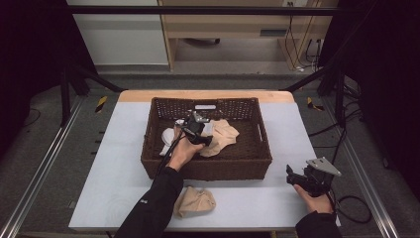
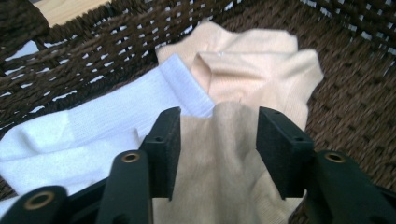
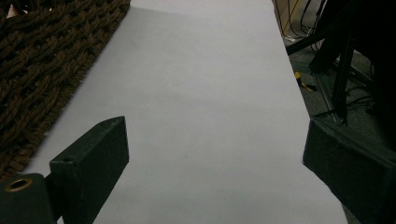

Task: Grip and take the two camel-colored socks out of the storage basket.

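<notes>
Inside the dark brown wicker basket (image 1: 257, 157), the left gripper (image 2: 218, 149) stands half open astride a raised fold of the beige cotton sock (image 2: 224, 158), pads not pressing; next, I judge, closing and lifting it out

We see a dark brown woven wicker basket (image 1: 255, 163), rough and matt, holding a soft beige knit sock (image 2: 243, 74) and a ribbed white cotton-like sock (image 2: 93, 126), on a smooth matt pale-grey table (image 1: 282, 198) edged in light wood, beside matt black plastic-looking gripper jaws.
</notes>
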The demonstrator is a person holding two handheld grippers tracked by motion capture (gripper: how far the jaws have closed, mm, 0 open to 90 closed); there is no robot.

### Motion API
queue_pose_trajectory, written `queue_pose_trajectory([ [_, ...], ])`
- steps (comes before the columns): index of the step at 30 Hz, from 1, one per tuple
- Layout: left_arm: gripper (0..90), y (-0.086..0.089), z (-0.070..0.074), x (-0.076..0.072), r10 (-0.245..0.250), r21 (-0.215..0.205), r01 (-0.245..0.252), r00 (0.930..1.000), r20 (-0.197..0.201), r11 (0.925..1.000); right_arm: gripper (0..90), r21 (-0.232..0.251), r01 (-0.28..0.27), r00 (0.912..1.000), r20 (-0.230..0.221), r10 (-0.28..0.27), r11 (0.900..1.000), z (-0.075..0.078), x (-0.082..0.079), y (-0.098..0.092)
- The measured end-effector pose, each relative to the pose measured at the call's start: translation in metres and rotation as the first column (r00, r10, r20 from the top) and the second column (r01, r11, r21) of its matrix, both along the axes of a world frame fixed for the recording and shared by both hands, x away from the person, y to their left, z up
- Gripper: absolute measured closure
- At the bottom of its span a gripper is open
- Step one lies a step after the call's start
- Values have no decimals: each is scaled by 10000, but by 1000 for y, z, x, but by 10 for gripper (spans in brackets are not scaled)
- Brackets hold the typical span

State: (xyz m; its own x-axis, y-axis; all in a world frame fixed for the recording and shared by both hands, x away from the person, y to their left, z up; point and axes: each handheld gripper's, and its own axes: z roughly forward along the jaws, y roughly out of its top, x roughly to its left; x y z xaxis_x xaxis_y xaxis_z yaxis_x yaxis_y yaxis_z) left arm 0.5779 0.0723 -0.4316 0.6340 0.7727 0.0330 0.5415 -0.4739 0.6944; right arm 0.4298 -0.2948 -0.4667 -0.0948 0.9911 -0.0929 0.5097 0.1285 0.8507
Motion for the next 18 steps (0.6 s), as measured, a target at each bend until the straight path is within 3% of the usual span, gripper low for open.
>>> queue_pose_trajectory([
  [6,642,0,-4,1,55,324,-34,9979,-641,9995,73,18,9,10000,33,-9,10000,0,0,-1],
  [10,809,-1,-4,1,123,247,-95,9929,-1181,9997,73,12,35,10000,46,-35,10000,0,0,-1],
  [12,847,0,-3,0,248,113,-234,9905,-1356,9997,73,26,34,10000,42,-34,10000,1,0,-1],
  [18,858,4,10,-4,128,-700,-192,9957,-913,9974,74,111,67,10000,54,-67,9999,1,-2,-2],
])
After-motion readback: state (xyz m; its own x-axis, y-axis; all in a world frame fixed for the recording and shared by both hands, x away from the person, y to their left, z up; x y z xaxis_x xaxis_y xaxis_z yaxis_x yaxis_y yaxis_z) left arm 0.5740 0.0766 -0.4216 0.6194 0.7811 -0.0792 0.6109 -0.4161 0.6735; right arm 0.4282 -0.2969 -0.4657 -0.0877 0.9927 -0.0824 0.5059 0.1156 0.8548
